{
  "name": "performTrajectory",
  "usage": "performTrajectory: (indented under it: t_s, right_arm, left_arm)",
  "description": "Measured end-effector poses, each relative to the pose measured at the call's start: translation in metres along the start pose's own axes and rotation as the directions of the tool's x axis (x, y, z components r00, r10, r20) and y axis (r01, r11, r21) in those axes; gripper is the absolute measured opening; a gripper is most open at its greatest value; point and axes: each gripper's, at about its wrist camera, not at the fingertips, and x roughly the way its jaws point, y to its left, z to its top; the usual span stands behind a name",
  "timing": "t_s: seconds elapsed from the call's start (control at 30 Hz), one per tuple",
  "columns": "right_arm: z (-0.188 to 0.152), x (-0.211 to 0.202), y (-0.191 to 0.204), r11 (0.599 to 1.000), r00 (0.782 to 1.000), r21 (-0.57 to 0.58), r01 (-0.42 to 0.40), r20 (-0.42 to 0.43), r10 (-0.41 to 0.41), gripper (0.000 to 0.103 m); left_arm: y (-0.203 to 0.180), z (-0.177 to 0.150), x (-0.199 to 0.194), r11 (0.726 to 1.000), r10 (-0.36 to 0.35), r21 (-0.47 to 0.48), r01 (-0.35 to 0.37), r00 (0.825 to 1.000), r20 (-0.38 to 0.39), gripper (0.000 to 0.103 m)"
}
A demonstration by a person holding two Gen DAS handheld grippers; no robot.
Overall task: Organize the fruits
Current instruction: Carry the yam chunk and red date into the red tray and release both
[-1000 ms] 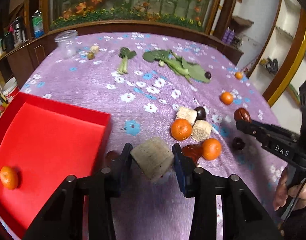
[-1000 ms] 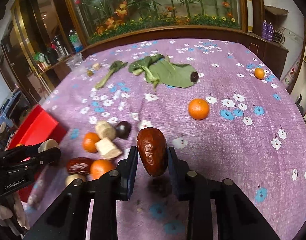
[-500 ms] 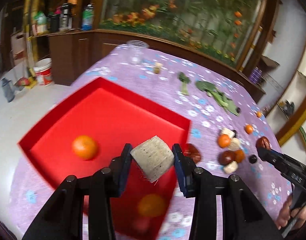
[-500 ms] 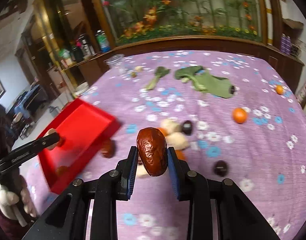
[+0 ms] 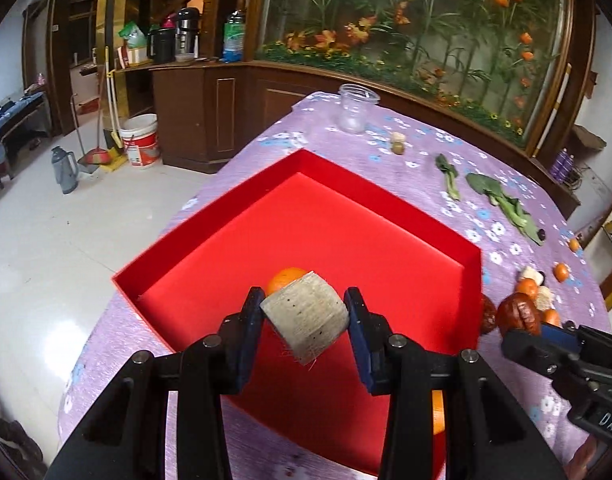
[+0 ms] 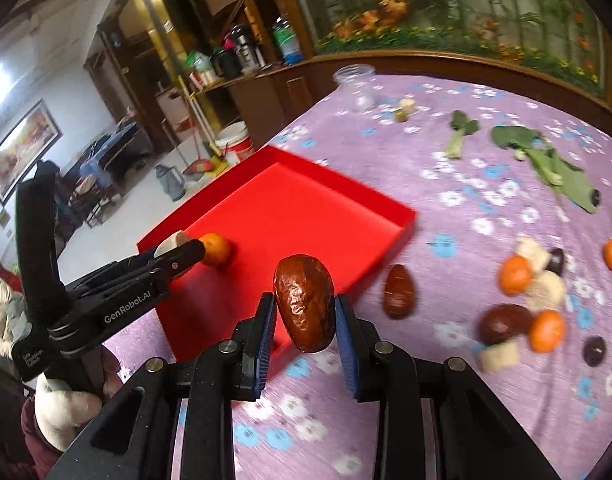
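My left gripper (image 5: 303, 320) is shut on a pale beige cut chunk (image 5: 306, 322), held above the red tray (image 5: 209, 236). One orange (image 5: 283, 278) lies in the tray just behind the chunk; a second orange (image 5: 438, 412) shows behind my right finger. My right gripper (image 6: 304, 322) is shut on a glossy brown date (image 6: 303, 308), hanging over the purple cloth beside the tray's (image 6: 404, 220) near right corner. The same gripper (image 5: 524, 326) and date (image 5: 520, 314) appear at the right of the left wrist view. The left gripper (image 6: 181, 250) shows over the tray in the right wrist view.
Loose fruit lies right of the tray: another date (image 6: 398, 291), oranges (image 6: 514, 275), pale chunks (image 6: 548, 289) and dark round fruits (image 6: 594, 351). Leafy greens (image 6: 546, 160) and a clear jar (image 5: 356, 108) sit farther back. The table edge drops to a tiled floor at left.
Both grippers have swung left from the fruit cluster toward the red tray, each keeping its item. The left one now hangs over the tray's inside; the right one has reached its near corner.
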Motion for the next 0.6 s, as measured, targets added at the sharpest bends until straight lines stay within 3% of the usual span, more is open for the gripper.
performTrajectory:
  t_s: [0.4,0.6]
  right_arm:
    - [0.017,0.062,0.023,0.999,0.997,-0.036,-0.003,-0.072,0.000,0.033]
    - [0.020,0.071,0.025,0.999,0.997,-0.034,-0.004,-0.073,0.002,0.035]
  left_arm:
    - [0.014,0.000,0.013,0.999,0.042,0.002,-0.042,0.999,-0.003,0.040]
    - [0.011,0.002,0.009,0.998,0.049,0.028,-0.050,0.999,0.021,0.053]
